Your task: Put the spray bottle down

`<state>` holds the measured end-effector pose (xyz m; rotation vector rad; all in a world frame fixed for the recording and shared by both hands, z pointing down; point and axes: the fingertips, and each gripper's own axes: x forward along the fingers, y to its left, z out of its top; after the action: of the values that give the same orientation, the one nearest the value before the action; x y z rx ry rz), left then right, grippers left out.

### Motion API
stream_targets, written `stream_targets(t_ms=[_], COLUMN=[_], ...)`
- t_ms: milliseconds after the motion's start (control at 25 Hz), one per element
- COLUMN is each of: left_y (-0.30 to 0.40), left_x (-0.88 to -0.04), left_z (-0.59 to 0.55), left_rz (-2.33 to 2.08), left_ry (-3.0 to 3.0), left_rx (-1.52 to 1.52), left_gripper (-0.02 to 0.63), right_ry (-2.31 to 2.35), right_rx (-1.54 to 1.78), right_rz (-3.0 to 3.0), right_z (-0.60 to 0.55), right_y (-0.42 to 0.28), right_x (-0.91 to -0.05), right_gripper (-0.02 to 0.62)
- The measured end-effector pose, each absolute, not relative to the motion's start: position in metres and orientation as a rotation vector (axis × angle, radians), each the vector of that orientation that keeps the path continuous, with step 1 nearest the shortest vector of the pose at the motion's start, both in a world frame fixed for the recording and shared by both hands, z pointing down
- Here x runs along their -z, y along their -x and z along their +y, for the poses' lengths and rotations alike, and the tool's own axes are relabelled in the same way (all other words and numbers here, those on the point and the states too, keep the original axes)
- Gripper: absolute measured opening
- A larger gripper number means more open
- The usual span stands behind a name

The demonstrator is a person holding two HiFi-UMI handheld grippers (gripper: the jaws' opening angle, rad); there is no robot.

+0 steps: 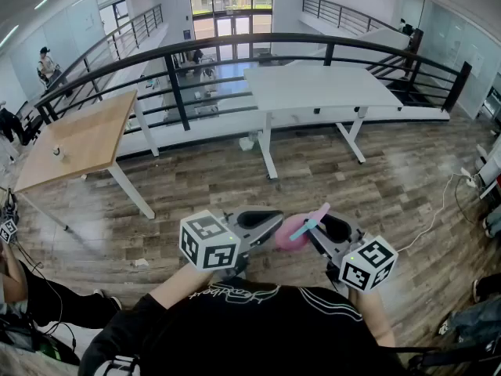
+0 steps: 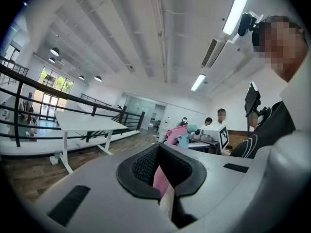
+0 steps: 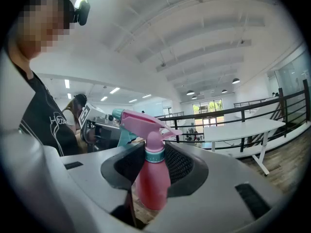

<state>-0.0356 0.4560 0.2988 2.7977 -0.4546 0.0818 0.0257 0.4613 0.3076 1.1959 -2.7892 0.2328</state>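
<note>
— Where's the spray bottle (image 1: pixel 290 232)?
— Up in the air in front of the person (image 1: pixel 258 319), between the two grippers, above the wood floor (image 1: pixel 352 186).
— Who has it?
— The left gripper (image 1: pixel 270 224), it seems: its jaws pinch close on something pink, though little of that shows. The right gripper (image 1: pixel 327 232) has its jaws spread wide either side of the bottle's body, not pressing it.

Open wood floor (image 1: pixel 313 178) ahead; white table (image 1: pixel 313 84) stands far middle, wooden table (image 1: pixel 86 135) far left, black railing (image 1: pixel 235 41) behind both, a cable (image 1: pixel 431 216) on the right; spray bottle (image 1: pixel 288 232) blocks the near middle
</note>
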Motion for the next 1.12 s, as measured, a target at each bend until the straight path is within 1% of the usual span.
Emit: stream_targets(t_ms=[600,840,1120], left_y=[0.032,0.034,0.031], left_x=[-0.297,-0.303,-0.313], left_z=[0.465,0.463,0.452], left_rz=[-0.44,-0.441,-0.441], left_ry=[-2.817,-2.795,-2.767], left_rx=[-0.104,-0.109,-0.084], left_gripper=[0.008,0.008,0.008], right_ry=[-1.218,-1.258,-1.243], right_rx=[-0.176,-0.239,-0.231], right_rz=[-2.78,-2.79,-2.779], right_z=[0.467,0.463,0.454], right_y=[-0.029,-0.035,-0.039], right_x=[-0.306,-0.311,-0.322], right_gripper=[0.13,0.13,0.13])
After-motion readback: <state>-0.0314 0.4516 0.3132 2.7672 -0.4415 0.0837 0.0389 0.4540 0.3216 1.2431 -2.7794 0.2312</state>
